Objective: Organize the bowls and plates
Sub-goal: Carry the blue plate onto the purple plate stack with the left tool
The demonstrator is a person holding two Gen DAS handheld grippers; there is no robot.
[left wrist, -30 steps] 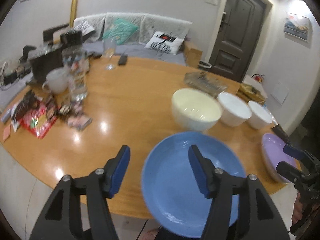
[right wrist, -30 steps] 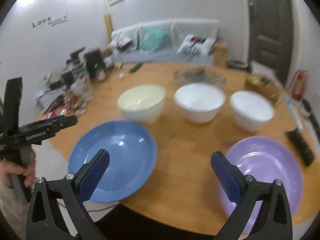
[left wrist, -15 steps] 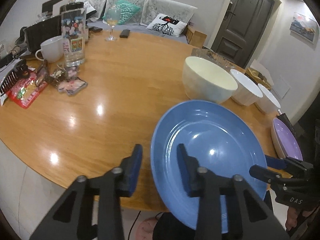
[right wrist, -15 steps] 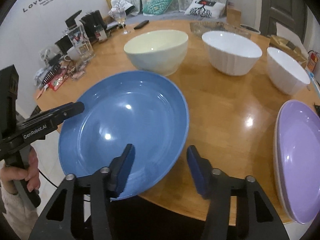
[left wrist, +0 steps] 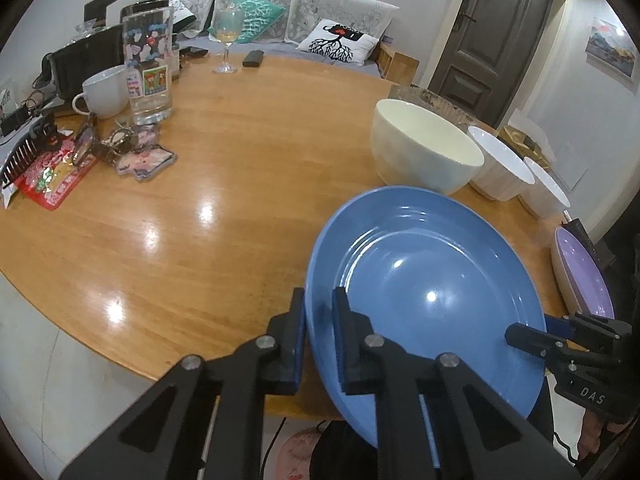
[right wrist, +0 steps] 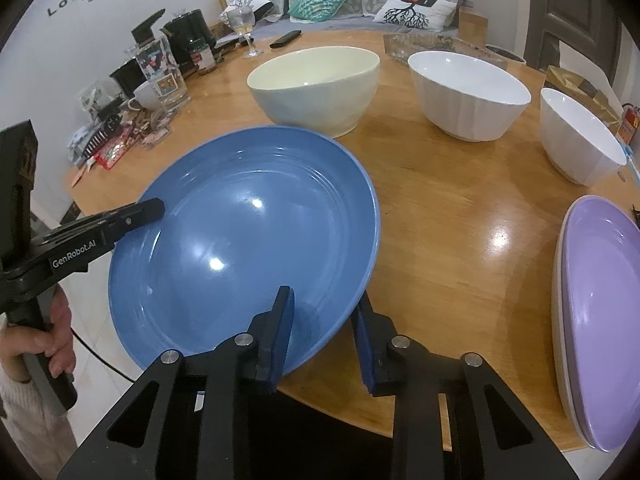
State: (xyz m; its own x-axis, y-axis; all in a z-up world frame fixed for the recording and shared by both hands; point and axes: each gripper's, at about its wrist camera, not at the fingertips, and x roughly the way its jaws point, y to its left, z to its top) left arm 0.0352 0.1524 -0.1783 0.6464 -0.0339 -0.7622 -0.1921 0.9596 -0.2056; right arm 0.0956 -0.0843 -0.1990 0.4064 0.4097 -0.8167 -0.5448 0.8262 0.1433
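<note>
We are looking across a round wooden table [left wrist: 224, 184], the largest thing here. On it the blue plate [right wrist: 248, 240] is sitting at six o'clock, overhanging the near edge, and both claws are gripping it. The left gripper [left wrist: 318, 336] is nearly closed, one finger either side of the plate's rim at nine o'clock. The right gripper [right wrist: 324, 324] is straddling the opposite rim, its fingers narrowed around it; whether both pads are touching we cannot tell.

The right wrist view is showing the purple plate [right wrist: 600, 312] whole at three o'clock, stacked on a paler plate, where the left view is catching only a sliver. It is also showing all three bowls: cream bowl [right wrist: 316, 88], big white bowl [right wrist: 468, 92], small white bowl [right wrist: 576, 140]. Only the left view is giving us the mug [left wrist: 104, 92] and tall glass [left wrist: 148, 68] clearly at ten o'clock.
</note>
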